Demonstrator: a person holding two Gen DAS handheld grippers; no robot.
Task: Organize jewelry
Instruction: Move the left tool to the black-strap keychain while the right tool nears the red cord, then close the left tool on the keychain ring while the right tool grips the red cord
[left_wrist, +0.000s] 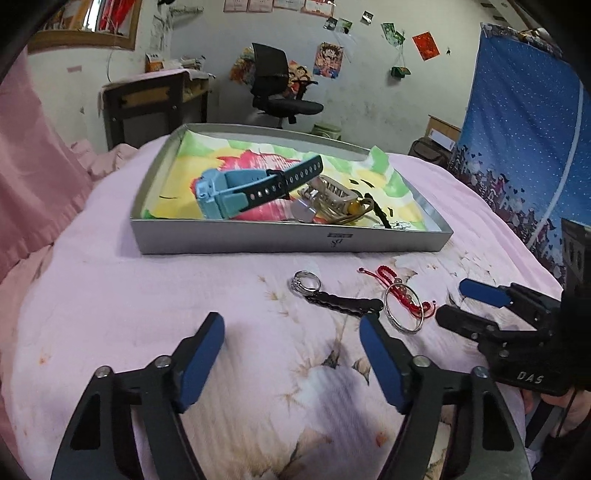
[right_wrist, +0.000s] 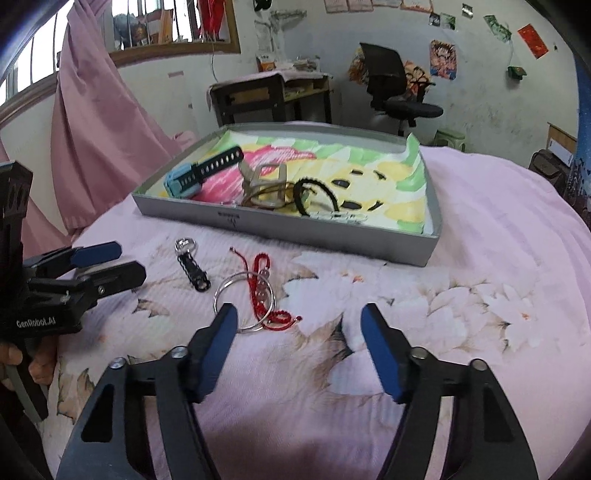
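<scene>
A grey tray (left_wrist: 288, 240) (right_wrist: 288, 230) on the pink bed holds a blue watch (left_wrist: 221, 192) (right_wrist: 181, 181), a beige clasp piece (left_wrist: 328, 195) (right_wrist: 264, 184) and a black bracelet (right_wrist: 314, 192). In front of it lie a silver ring with a black chain (left_wrist: 336, 301) (right_wrist: 192, 266), a silver bangle (left_wrist: 402, 308) (right_wrist: 243, 299) and a red string bracelet (left_wrist: 399, 284) (right_wrist: 264, 291). My left gripper (left_wrist: 291, 334) is open just short of the chain. My right gripper (right_wrist: 299, 326) is open, its left fingertip (right_wrist: 227, 325) at the bangle's near edge.
The bed cover (left_wrist: 184, 280) is pink with a flower print. A pink curtain (right_wrist: 99, 122) hangs at the left. A desk (right_wrist: 269, 96) and a black office chair (right_wrist: 399, 88) stand behind the bed. A blue cloth (left_wrist: 524, 140) hangs at the right.
</scene>
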